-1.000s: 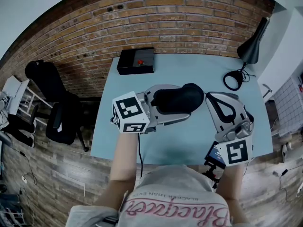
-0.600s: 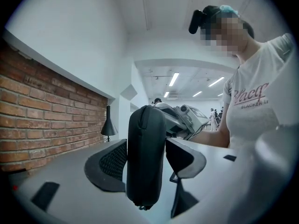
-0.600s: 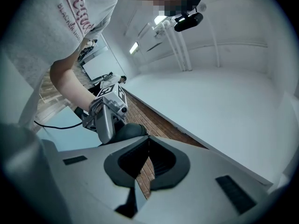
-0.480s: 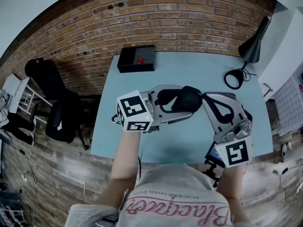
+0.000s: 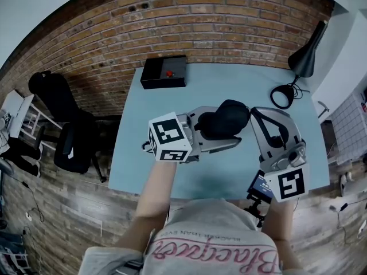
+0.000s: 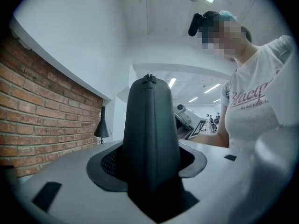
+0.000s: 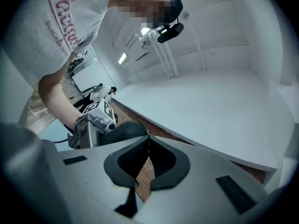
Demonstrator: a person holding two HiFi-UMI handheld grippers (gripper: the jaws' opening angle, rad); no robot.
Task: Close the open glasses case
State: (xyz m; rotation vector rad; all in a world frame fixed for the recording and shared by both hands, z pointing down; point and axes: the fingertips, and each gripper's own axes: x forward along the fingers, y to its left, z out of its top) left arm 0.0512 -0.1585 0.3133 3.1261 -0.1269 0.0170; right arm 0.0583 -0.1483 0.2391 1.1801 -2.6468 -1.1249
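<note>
The dark soft glasses case [image 5: 226, 119] is held above the light blue table [image 5: 223, 85], pinched between the jaws of my left gripper [image 5: 221, 132]. In the left gripper view the case [image 6: 149, 139] stands on edge between the jaws of the left gripper [image 6: 149, 178], a small zipper pull at its far end. My right gripper [image 5: 253, 115] meets the case's right end. In the right gripper view the jaws of the right gripper [image 7: 148, 138] are shut at their tips on that thin pull, with the case [image 7: 122, 130] just beyond, to the left.
A black box with a red button [image 5: 165, 73] sits at the table's far left. A black desk lamp [image 5: 304, 56] with a round base [image 5: 282, 97] stands at the far right. A brick wall [image 5: 189, 22] backs the table. A black chair [image 5: 71, 142] stands on the left.
The left gripper has carried the case to the right, up against the right gripper's tips. The right gripper has barely moved.
</note>
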